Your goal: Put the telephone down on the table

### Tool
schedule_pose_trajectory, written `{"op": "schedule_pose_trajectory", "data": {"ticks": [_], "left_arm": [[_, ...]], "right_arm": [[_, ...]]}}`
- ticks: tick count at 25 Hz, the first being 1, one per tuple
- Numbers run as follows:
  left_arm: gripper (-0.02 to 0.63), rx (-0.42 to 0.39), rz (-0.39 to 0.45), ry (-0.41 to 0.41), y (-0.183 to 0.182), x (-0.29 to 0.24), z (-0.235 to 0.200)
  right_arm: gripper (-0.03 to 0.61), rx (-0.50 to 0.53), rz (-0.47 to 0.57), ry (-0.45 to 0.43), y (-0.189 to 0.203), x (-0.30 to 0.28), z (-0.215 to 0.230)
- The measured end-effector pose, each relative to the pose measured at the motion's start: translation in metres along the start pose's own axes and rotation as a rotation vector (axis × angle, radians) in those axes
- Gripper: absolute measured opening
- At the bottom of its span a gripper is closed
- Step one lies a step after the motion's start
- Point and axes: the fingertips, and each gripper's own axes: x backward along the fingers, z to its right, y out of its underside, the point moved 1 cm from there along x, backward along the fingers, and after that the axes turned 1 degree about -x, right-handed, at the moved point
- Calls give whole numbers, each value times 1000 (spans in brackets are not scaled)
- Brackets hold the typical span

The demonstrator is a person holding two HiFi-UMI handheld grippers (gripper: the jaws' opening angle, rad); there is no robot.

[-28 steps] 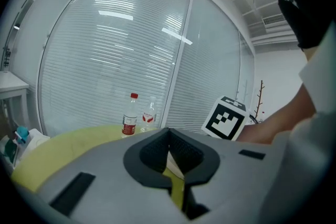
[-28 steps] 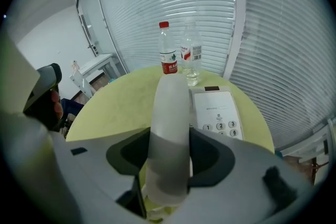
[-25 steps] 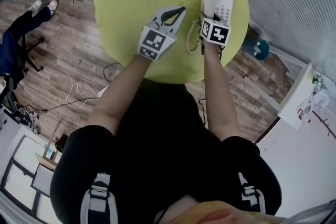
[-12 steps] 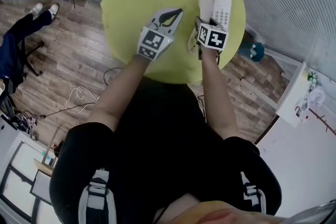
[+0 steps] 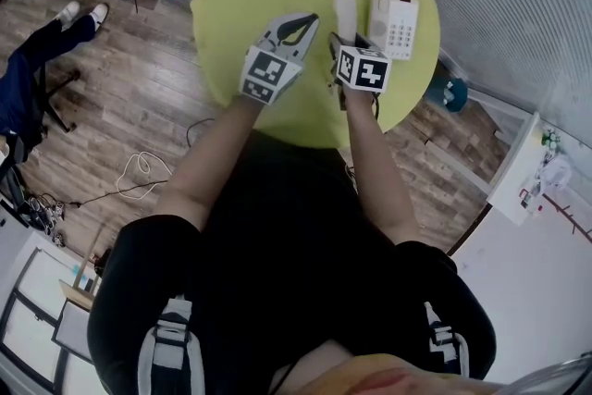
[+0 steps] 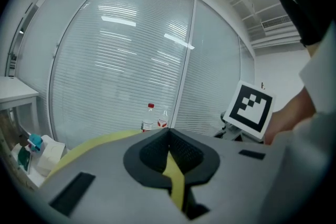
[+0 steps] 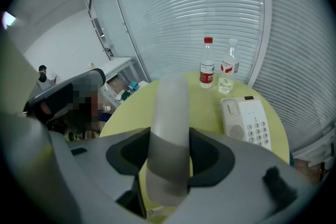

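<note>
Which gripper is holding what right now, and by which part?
The right gripper is shut on the telephone handset, clamping its sides toward the near end, with the far end sticking out past the jaws. The left gripper is shut and holds nothing.

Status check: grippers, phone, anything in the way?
Left gripper shut, empty. Right gripper shut on handset, off the phone base. Base sits on table; two bottles behind it, not in the way.

White handset [image 7: 168, 134] off its keypad base [image 7: 247, 120]
</note>
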Motion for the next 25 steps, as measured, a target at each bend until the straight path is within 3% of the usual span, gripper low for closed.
{"op": "schedule_pose_trajectory", "data": {"ticks": [14, 25], "left_arm": [[11, 48, -50, -101, 43, 38, -68], [11, 81, -141, -159, 97, 55, -109]], "right_arm": [[221, 43, -48, -85, -4, -65, -73], [221, 36, -84, -77, 9, -125, -105]]}}
